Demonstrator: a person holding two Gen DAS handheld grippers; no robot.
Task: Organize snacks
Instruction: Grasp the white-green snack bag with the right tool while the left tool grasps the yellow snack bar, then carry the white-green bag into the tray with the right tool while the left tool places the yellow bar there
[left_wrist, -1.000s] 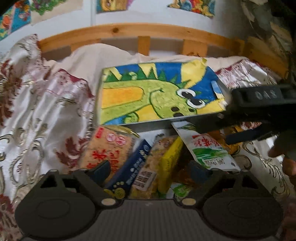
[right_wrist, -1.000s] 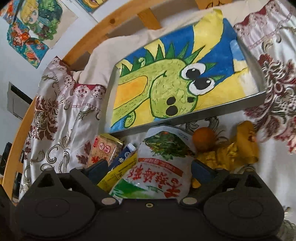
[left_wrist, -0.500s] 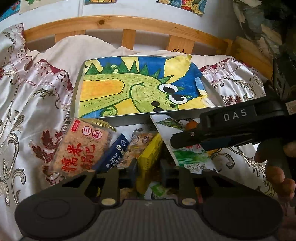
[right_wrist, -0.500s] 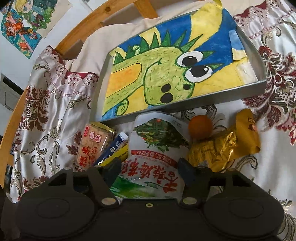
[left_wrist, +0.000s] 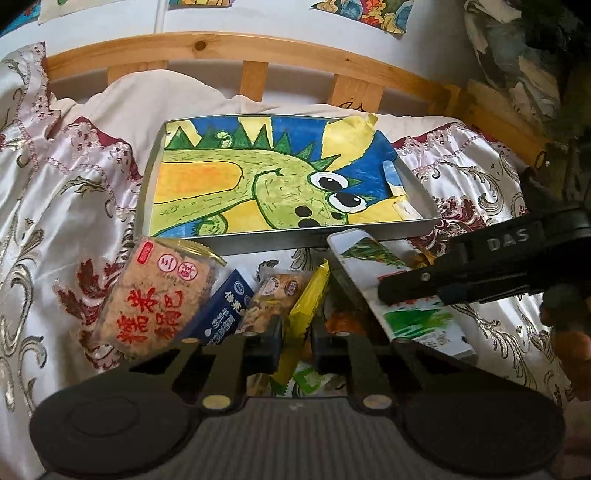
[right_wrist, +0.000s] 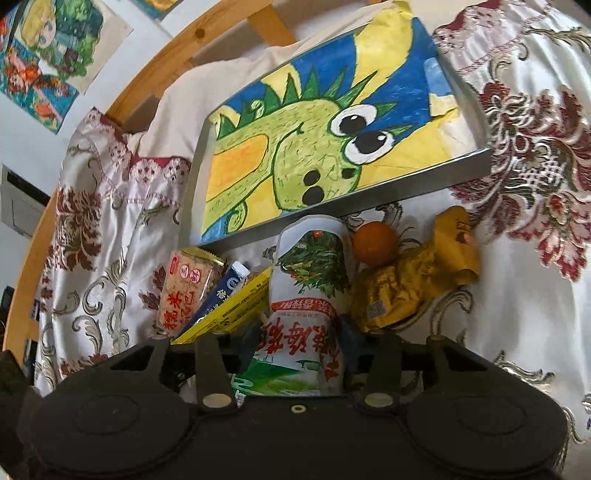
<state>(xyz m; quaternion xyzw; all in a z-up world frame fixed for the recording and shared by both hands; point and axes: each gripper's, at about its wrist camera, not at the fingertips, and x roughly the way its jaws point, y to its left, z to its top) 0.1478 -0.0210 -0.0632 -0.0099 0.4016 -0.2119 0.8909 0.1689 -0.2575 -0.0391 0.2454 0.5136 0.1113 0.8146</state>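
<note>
Satin bedspread (right_wrist: 110, 240): left gripper (left_wrist: 297, 334) pinches a thin yellow packet (left_wrist: 308, 306); right gripper (right_wrist: 301, 341), closing, squeezes a soft, crinkly white pouch (right_wrist: 310, 280), tray (right_wrist: 461, 162) at twelve o'clock.

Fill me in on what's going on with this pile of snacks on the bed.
A person is working two handheld grippers over snack packets heaped on the bedspread in front of a shallow tray lined with a dinosaur drawing. The left gripper has just closed its jaws on the thin yellow packet. The right gripper has just been closing on the white and green bag, which now bulges between its jaws. Nothing is in the tray yet; an orange and a gold packet lie beside the bag.
</note>
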